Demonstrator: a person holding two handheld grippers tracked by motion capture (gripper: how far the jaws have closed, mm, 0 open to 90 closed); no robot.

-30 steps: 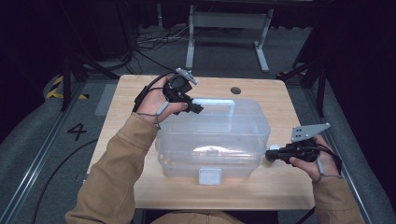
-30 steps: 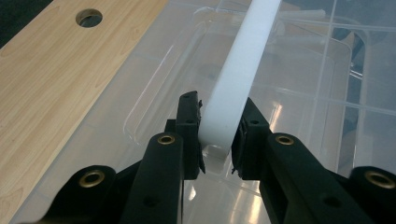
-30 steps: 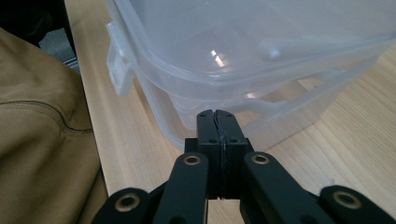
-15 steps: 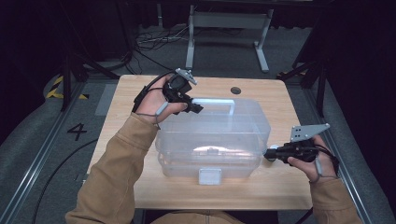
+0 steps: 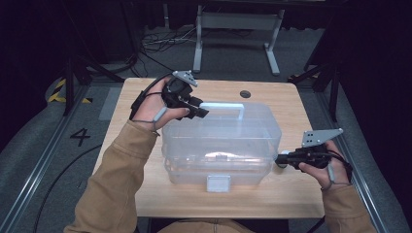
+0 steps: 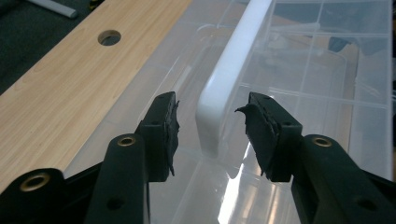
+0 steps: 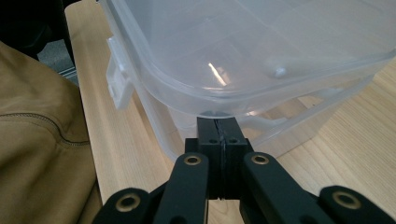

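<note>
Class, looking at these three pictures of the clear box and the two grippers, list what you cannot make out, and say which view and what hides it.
- Contents of the clear box: high view, glare and cloudy plastic blur them.
- Whether the right gripper touches the box: right gripper view, the lid's rim overhangs its shut jaw tips.
- Far end of the white handle: left gripper view, cut off by the top edge.

Right gripper (image 7: pixel 220 128) jaws pressed together (no gap), tips under clear plastic box (image 7: pixel 261 56) rim; wooden table (image 7: pixel 121 140); tan sleeve (image 7: pixel 37 140) at left.
</note>
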